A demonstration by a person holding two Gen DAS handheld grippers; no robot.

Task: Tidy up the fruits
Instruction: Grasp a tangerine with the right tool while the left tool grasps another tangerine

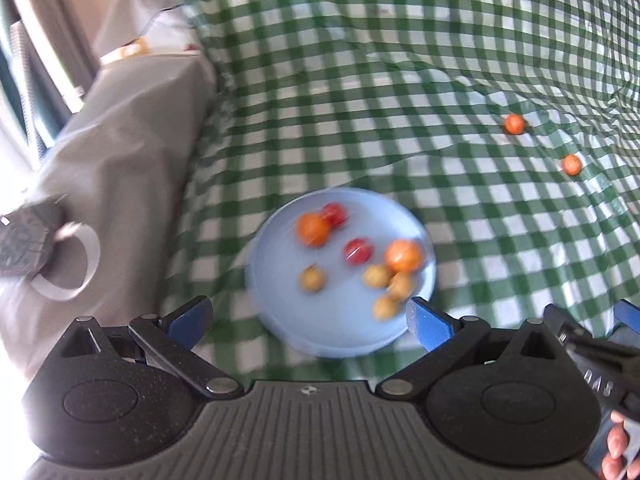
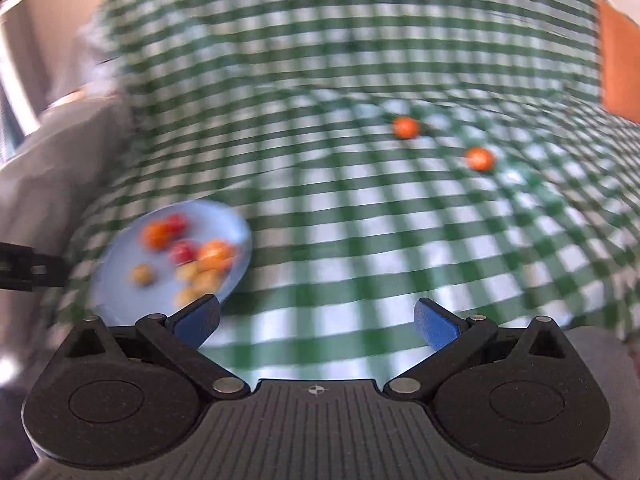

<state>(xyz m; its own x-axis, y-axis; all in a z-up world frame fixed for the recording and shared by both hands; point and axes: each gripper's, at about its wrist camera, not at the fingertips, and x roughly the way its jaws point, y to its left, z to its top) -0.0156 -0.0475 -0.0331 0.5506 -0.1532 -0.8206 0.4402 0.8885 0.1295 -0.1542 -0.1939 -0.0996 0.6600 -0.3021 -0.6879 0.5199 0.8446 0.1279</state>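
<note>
The left claw (image 1: 308,316) hangs with its blue pads spread wide and nothing between them, directly over the near edge of the plate (image 1: 280,320). The right claw (image 2: 316,320) is likewise spread and empty, over bare checked cloth (image 2: 320,220), with the plate (image 2: 120,296) off to its left.

On the plate lie eight small fruits: two orange, two red and four yellow-brown, the yellow ones clustered at the near right. Both views are blurred, so the fruits' kinds are hard to tell.

Two more small orange fruits remain loose on the cloth, far and to the right. In the right wrist view the far fruit (image 2: 406,127) sits ahead and slightly right of the claw, and the near fruit (image 2: 480,159) lies further right and a little closer. The two are apart from each other and well apart from the plate. In the left wrist view the same far fruit (image 1: 514,124) and near fruit (image 1: 571,164) lie at the far right.

The right claw is probably the nearer and better lined up with them, so the next pick likely falls to it, reaching forward and right. The fruits are round, so no long axis matters, though they may roll on the wrinkled cloth
</note>
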